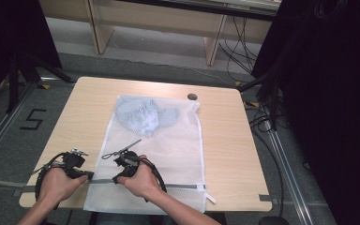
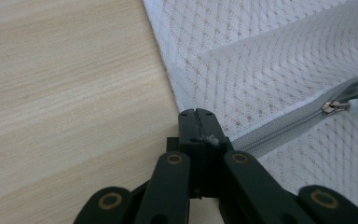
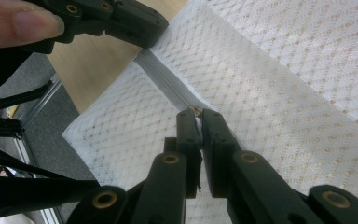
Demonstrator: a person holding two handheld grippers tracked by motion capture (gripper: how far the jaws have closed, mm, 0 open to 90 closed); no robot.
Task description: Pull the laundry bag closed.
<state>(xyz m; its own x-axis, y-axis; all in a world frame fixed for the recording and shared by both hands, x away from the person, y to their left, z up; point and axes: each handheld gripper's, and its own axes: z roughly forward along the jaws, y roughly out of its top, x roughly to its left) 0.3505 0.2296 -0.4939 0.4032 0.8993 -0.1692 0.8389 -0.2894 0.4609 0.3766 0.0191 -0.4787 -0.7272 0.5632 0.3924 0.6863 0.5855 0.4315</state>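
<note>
High view: a white mesh bag lies flat on the bench, a pale blue garment inside at its far end, its zipper running along the near edge. The left gripper has its jaws shut on the zipper's end at the bag's left corner; the right gripper, just beside it, has its jaws closed on the slider, as the right gripper view shows. In the left gripper view the slider sits a little way along the grey tape. Likely faults: the small pull may slip from the right jaws under a skewed pull; loose mesh may catch in the slider; the left hold may give, letting the bag bunch.
</note>
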